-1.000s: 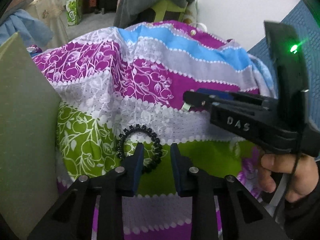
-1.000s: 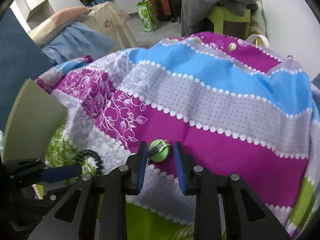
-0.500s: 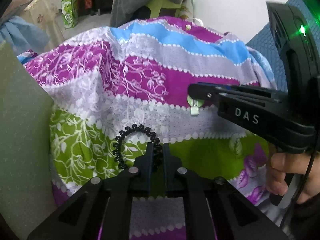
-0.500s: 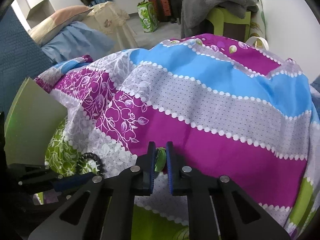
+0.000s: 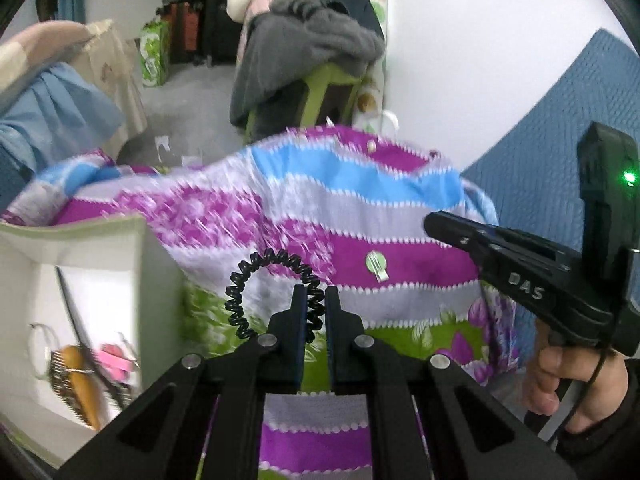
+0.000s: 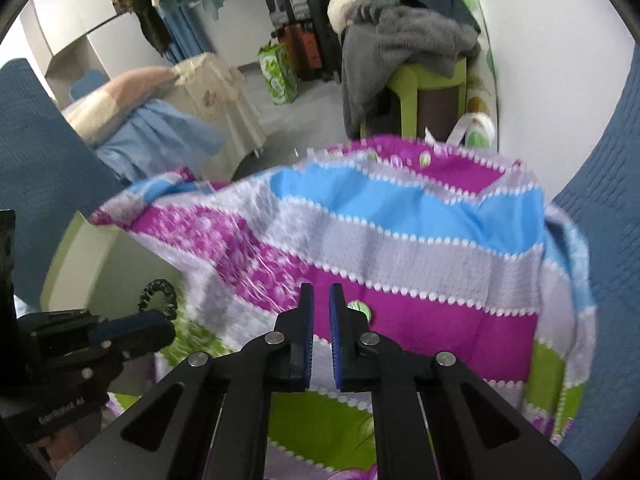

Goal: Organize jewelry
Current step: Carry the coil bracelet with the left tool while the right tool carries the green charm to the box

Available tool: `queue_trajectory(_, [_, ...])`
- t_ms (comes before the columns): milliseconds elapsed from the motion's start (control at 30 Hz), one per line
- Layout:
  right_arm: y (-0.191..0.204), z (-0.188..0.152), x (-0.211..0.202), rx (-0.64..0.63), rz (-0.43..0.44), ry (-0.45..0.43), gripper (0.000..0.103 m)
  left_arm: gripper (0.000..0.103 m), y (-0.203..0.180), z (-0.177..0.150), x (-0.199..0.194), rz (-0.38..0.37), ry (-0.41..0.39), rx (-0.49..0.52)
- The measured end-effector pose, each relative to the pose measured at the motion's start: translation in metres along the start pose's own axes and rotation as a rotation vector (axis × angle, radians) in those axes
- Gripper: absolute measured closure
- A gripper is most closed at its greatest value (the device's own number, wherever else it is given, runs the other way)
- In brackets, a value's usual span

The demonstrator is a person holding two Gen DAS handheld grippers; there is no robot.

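My left gripper [image 5: 316, 300] is shut on a black spiral hair tie [image 5: 256, 276] and holds it lifted above the striped bedspread [image 5: 360, 196]. The tie also shows in the right wrist view [image 6: 158, 298]. A small green hair clip [image 5: 376, 263] lies on the magenta stripe; in the right wrist view the clip [image 6: 360, 307] sits just right of my right gripper [image 6: 320, 300]. The right gripper's jaws are nearly closed with nothing between them. A pale green box [image 5: 100, 280] at the left holds hair accessories.
In the box lie an orange-handled brush [image 5: 76, 376], a pink clip [image 5: 114, 362] and a ring [image 5: 40, 336]. A blue headboard [image 5: 560, 120] rises at the right. A green stool piled with grey clothes [image 6: 412, 40] stands behind the bed.
My left gripper closed on the hair tie and lifted it; the box interior came into view. My right gripper closed on the green clip, then rose without it; the clip stays on the bedspread.
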State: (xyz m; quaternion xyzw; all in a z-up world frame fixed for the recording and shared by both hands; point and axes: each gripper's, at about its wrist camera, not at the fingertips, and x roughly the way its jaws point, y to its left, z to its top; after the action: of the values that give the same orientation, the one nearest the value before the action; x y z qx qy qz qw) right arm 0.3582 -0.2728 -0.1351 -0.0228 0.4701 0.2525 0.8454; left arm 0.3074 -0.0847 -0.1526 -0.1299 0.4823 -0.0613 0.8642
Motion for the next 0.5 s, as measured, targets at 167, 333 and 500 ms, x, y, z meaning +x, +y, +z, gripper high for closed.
queue_trajectory(167, [0.026,0.021,-0.034,-0.019,0.011,-0.081,0.098,0.097,0.02,0.014,-0.039,0.012,-0.053,-0.03])
queue_trajectory(333, [0.052,0.036,-0.059,-0.023,0.052,-0.12,0.098,0.097,0.037,0.026,-0.08,0.056,-0.089,-0.03])
queue_trajectory(500, [0.082,0.043,-0.076,-0.039,0.071,-0.148,0.097,0.097,0.065,0.036,-0.117,0.04,-0.112,-0.073])
